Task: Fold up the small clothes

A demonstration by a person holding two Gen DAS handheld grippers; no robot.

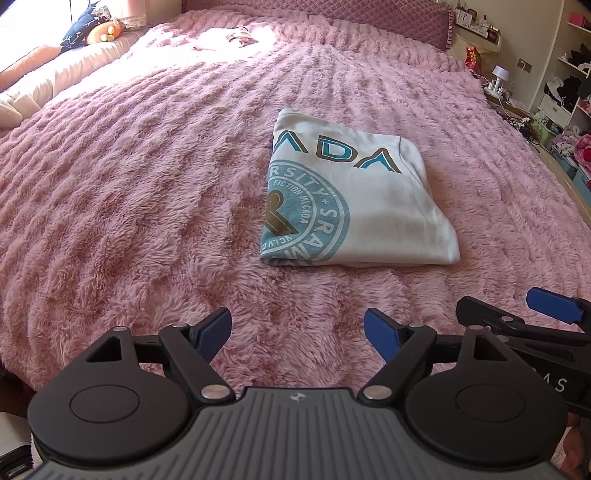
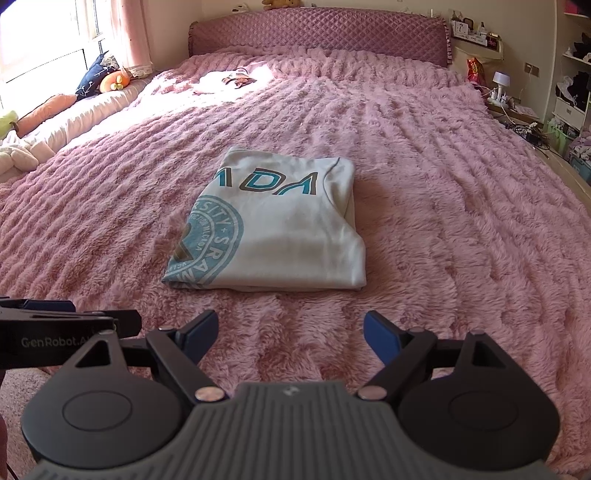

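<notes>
Both of my claws hang empty over the near edge of the bed: my left claw [image 1: 297,330] has its blue pads spread wide with only pink fleece showing between them, and my right claw [image 2: 290,332] stands just as wide apart, also holding nothing. In the left wrist view the right claw pokes in at the lower right, so the two tools sit side by side, close together, both tilted down at the fluffy pink blanket [image 1: 129,192]. Beyond them, clear of both sets of fingers, lies the white T-shirt [image 2: 291,232] with its teal lettering and round crest, already doubled into a compact, squarish packet resting flat on the blanket near the middle of the bed. Its near edge looks stacked in layers and fairly even; the sleeve seam shows at the far right corner. I judge this garment's folding to be finished, or all but finished, and that I am now between pieces. If so, the next move calls for finding another item; a small, sunlit heap [image 2: 229,79] lies far up by the headboard [image 2: 317,35], though I cannot tell what it is. Should the packet need one more halving, I would have to slip a pad under each near corner without dragging the layers askew on the plush pile.
</notes>
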